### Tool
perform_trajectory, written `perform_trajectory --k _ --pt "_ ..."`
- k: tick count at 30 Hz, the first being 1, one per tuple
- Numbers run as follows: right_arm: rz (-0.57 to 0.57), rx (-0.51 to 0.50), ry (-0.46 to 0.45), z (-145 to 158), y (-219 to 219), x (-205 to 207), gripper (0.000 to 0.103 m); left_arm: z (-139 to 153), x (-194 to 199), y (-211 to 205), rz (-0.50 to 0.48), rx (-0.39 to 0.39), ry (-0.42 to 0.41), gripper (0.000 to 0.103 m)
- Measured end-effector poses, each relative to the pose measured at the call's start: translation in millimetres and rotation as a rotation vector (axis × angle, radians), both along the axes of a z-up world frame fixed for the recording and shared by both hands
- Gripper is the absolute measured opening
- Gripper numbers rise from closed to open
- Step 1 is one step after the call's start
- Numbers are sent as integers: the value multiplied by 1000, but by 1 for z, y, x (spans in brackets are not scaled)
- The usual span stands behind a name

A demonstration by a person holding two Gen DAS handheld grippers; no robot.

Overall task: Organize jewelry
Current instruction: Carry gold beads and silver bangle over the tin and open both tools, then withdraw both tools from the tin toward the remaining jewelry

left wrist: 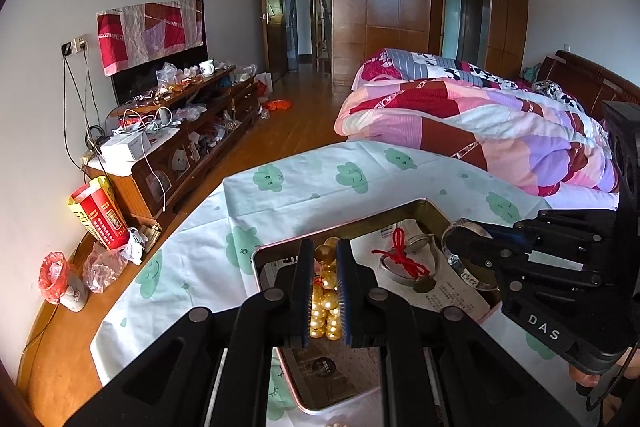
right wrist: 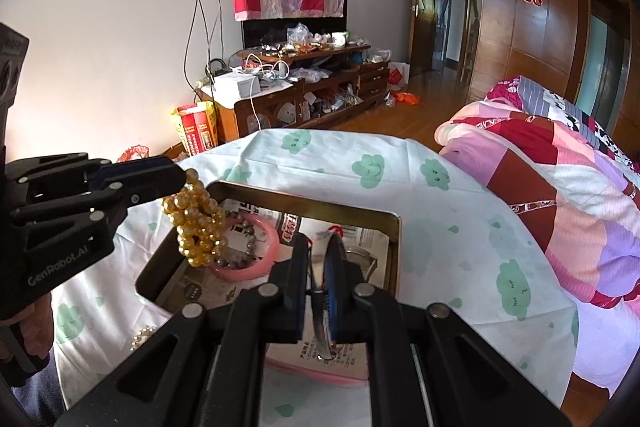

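Note:
My left gripper (left wrist: 325,255) is shut on a gold bead necklace (left wrist: 326,301) and holds it bunched above the left end of an open tin box (left wrist: 430,207); the same necklace (right wrist: 198,227) hangs from it in the right wrist view. My right gripper (right wrist: 319,247) is shut on a silver bangle (right wrist: 320,267), edge-on between the pads, over the box's right end. In the left wrist view that bangle (left wrist: 470,227) shows beside the right gripper (left wrist: 460,243). Inside the box lie a pink bangle (right wrist: 256,251), a dark bead bracelet (right wrist: 248,231) and a silver bangle with red cord (left wrist: 400,259).
The box stands on a table under a white cloth with green clouds (right wrist: 368,167). A few pearls (right wrist: 142,337) lie on the cloth left of the box. A quilt-covered bed (left wrist: 500,123) is to the right, a cluttered TV cabinet (left wrist: 180,131) to the left.

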State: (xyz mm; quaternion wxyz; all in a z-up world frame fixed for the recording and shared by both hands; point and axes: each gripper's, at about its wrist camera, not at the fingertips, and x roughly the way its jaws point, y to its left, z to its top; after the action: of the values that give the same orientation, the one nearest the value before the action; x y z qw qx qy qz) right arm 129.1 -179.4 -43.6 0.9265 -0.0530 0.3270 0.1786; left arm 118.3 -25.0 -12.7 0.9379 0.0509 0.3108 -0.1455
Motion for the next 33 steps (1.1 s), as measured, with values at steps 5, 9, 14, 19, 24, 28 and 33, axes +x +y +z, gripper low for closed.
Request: perform_trajectory --k 5,9,14,19,24,28,33 --pt "-7 -8 23 -9 1 7 10 -9 7 -3 0 10 21 10" --pt "-11 -19 39 -17 2 11 10 -18 12 -5 2 27 45 10" --pt "-22 -17 51 -23 1 15 11 -25 16 -5 24 48 71 13" --pt "-30 -13 46 -21 -2 14 32 -23 11 -2 71 74 39 68" --pt "-43 -3 41 -20 -6 11 37 -19 7 3 74 58 12 71" --pt "-58 2 49 -22 -9 12 42 -24 9 8 95 59 26 71" --pt "-64 15 46 -21 -14 8 43 -27 4 15 111 50 26 71"
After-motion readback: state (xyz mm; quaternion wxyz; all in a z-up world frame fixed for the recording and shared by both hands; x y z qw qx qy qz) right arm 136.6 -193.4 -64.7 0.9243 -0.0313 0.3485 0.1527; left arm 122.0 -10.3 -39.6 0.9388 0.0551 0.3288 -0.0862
